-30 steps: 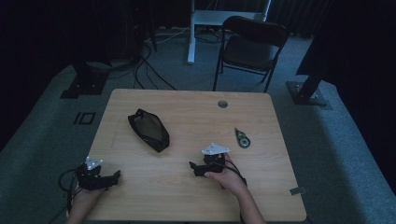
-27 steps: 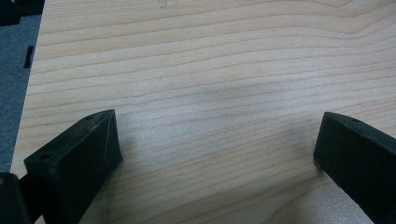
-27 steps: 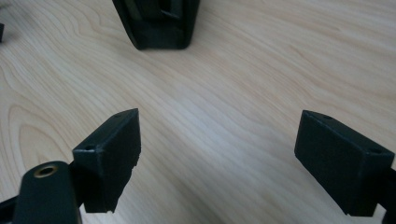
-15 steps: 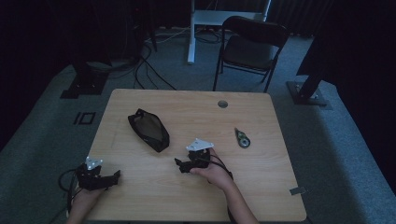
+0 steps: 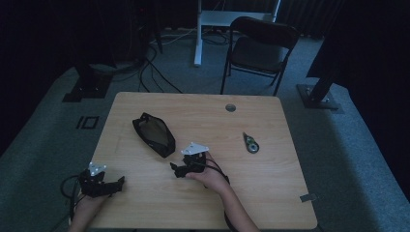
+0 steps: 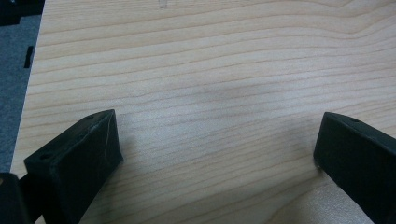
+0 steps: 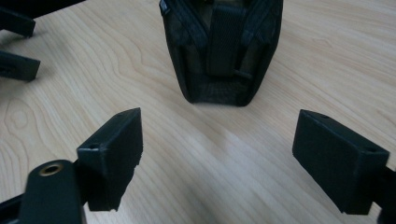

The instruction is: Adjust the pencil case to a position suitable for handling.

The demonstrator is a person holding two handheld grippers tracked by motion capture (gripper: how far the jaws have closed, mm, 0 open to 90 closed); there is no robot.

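The big wooden table (image 5: 203, 193) takes up the middle of the high view. On it, a little left of the middle, lies a black pouch (image 5: 153, 134). It is long and thin, and it runs on a slant, from the upper left down to the lower right.

The right gripper (image 5: 176, 169) sits just below and to the right of the pouch's lower end. It is near the pouch but not touching it, and it points up and left, toward that end. So I think the next move is a short push forward onto the end of the pouch. The left gripper (image 5: 116, 182) is at the lower left of the frame, well apart from the pouch, so the right hand is the nearer one.

A small tape roller (image 5: 250, 143) lies off to the right, far from both hands.

The right gripper view shows what the high view cannot. The pouch (image 7: 223, 51) is at the top middle, its narrow end facing the right gripper (image 7: 219, 149), and it lines up with the gap between the jaws. The jaws are wide apart and hold nothing.

In the left gripper view, the left gripper (image 6: 217, 144) is also wide apart and holds nothing, with bare wood between its jaws.
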